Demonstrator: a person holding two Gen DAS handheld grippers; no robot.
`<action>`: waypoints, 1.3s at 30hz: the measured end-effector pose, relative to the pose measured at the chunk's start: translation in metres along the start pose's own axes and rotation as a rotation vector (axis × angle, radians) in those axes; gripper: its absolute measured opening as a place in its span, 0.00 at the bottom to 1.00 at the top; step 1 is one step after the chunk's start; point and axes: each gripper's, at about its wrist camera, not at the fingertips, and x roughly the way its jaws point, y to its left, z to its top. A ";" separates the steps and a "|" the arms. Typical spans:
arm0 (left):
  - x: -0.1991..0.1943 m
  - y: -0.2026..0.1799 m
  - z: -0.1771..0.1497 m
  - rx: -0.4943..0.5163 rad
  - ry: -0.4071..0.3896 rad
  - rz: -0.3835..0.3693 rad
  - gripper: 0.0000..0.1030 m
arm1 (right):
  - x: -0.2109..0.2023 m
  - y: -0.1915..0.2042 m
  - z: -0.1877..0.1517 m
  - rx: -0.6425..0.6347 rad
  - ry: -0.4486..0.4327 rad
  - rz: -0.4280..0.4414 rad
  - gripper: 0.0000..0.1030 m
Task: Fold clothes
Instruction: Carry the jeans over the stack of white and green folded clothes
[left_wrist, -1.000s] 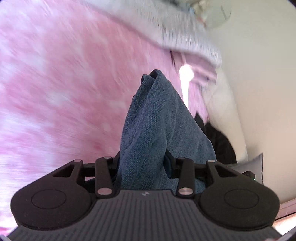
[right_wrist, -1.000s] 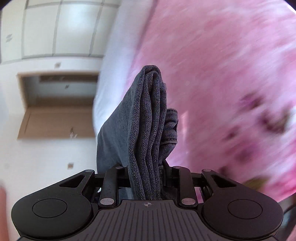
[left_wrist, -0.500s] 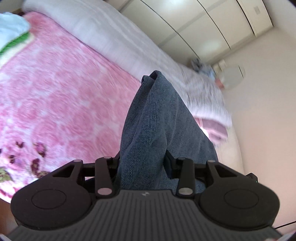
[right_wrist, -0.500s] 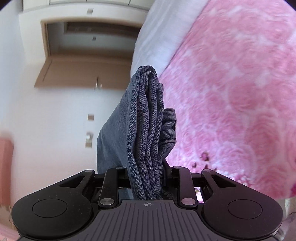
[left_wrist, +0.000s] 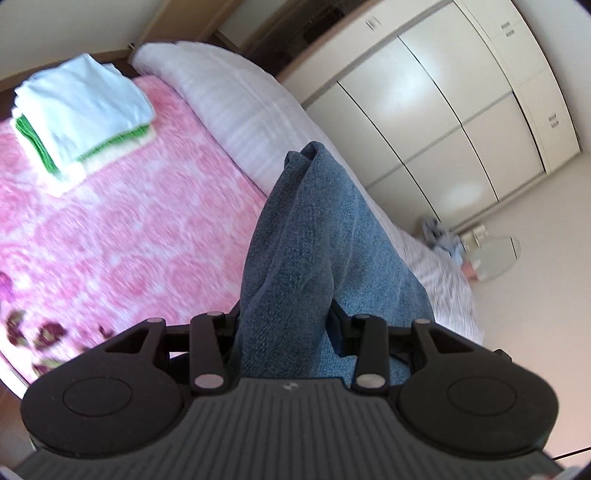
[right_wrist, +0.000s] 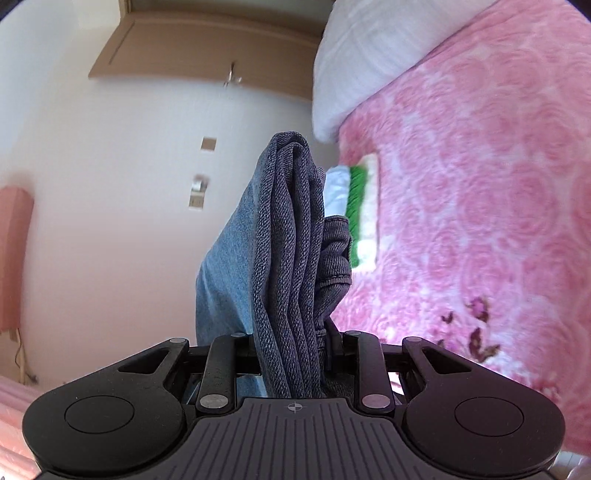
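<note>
Blue denim jeans (left_wrist: 314, 240) are bunched between the fingers of my left gripper (left_wrist: 284, 321), which is shut on them and holds them above the bed. My right gripper (right_wrist: 291, 336) is shut on several folded layers of the same jeans (right_wrist: 288, 229). The fingertips of both grippers are hidden by the denim. A stack of folded clothes (left_wrist: 81, 107), white on top with a green layer, lies on the pink rose-patterned blanket (left_wrist: 129, 240). The stack also shows in the right wrist view (right_wrist: 360, 214), behind the jeans.
A white pillow (left_wrist: 240, 107) lies along the blanket's far edge and shows in the right wrist view (right_wrist: 373, 55). Cream wardrobe doors (left_wrist: 443, 110) stand beyond the bed. A crumpled garment (left_wrist: 441, 236) lies near the wardrobe. A white wall with a wooden door (right_wrist: 207, 44) is at the left.
Both grippers have swung with the jeans still held. The folded stack and pillow have come into view, and the wardrobe now fills the left view's upper right.
</note>
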 end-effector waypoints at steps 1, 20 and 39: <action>-0.003 0.008 0.008 -0.005 -0.006 0.003 0.35 | 0.012 0.004 0.001 -0.004 0.009 0.002 0.26; 0.013 0.224 0.334 0.130 0.173 -0.059 0.35 | 0.345 0.061 0.044 0.098 -0.150 -0.016 0.26; 0.169 0.337 0.445 0.075 0.315 -0.094 0.35 | 0.511 0.016 0.181 0.178 -0.255 -0.168 0.26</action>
